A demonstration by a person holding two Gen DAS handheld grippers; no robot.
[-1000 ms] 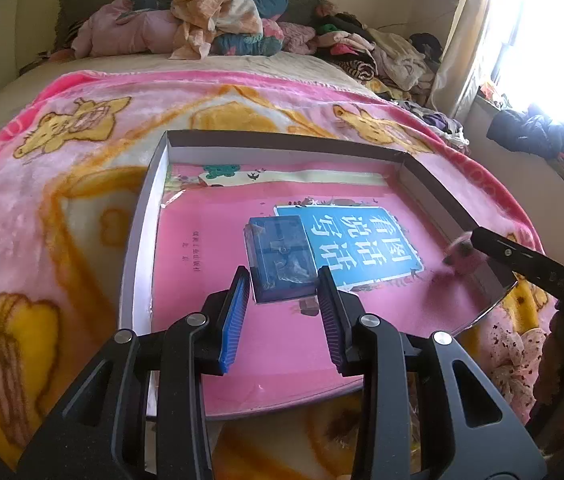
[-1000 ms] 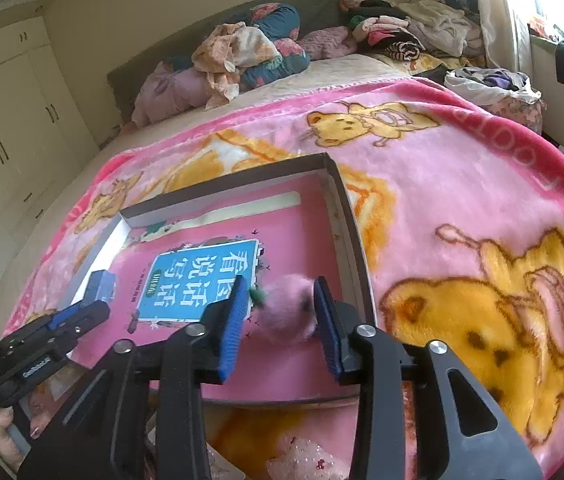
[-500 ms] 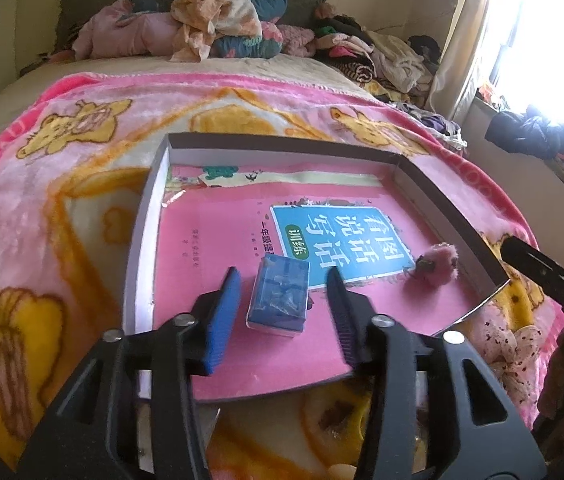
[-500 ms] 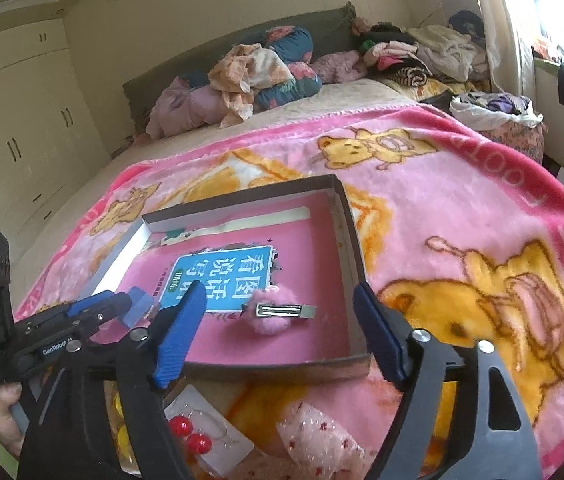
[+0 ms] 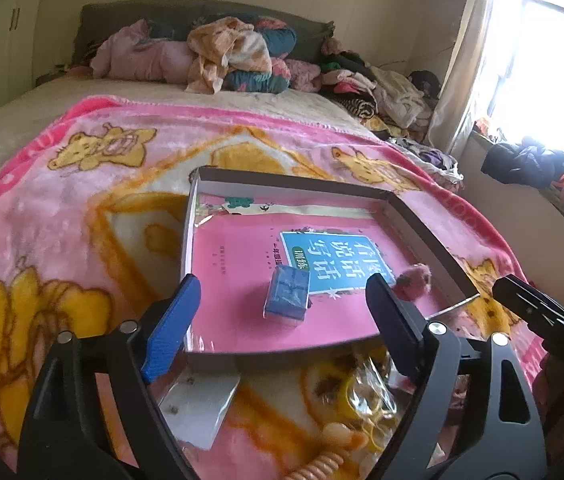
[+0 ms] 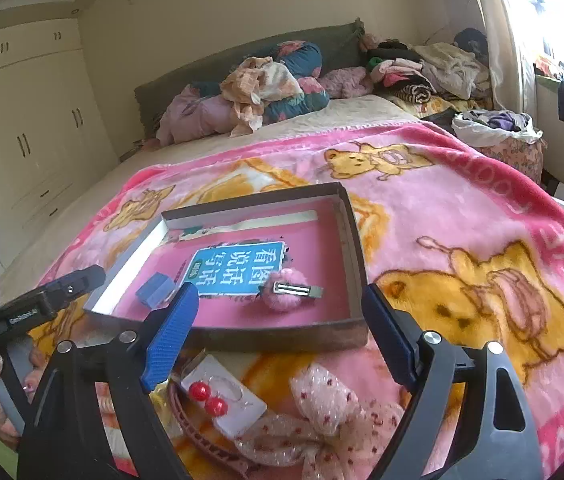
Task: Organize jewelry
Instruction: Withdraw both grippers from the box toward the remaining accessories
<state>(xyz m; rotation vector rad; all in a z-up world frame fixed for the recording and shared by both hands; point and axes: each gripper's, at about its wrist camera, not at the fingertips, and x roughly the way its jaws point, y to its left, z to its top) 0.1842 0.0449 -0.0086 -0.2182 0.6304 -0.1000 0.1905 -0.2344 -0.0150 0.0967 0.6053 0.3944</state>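
Note:
A shallow cardboard tray (image 5: 430,236) (image 6: 254,200) with a pink book inside lies on the blanket. In it sit a small blue jewelry box (image 5: 287,293) (image 6: 155,289) and a pink fluffy hair clip (image 5: 414,277) (image 6: 287,291). My left gripper (image 5: 282,332) is open and empty, just in front of the tray's near edge. My right gripper (image 6: 278,332) is open and empty, also in front of the tray. Below it lie red ball earrings on a card (image 6: 208,399), a pink dotted bow (image 6: 322,420) and a brown headband (image 6: 198,436).
Bagged yellow hair ties (image 5: 366,400), a clear packet (image 5: 198,408) and an orange coiled tie (image 5: 322,466) lie near my left gripper. The pink bear blanket (image 6: 462,220) covers the bed. Clothes (image 6: 266,84) pile at the headboard. Wardrobes (image 6: 22,136) stand left.
Both grippers let go, opened wide and pulled back from the tray. The blue box and the pink hair clip now rest inside the tray.

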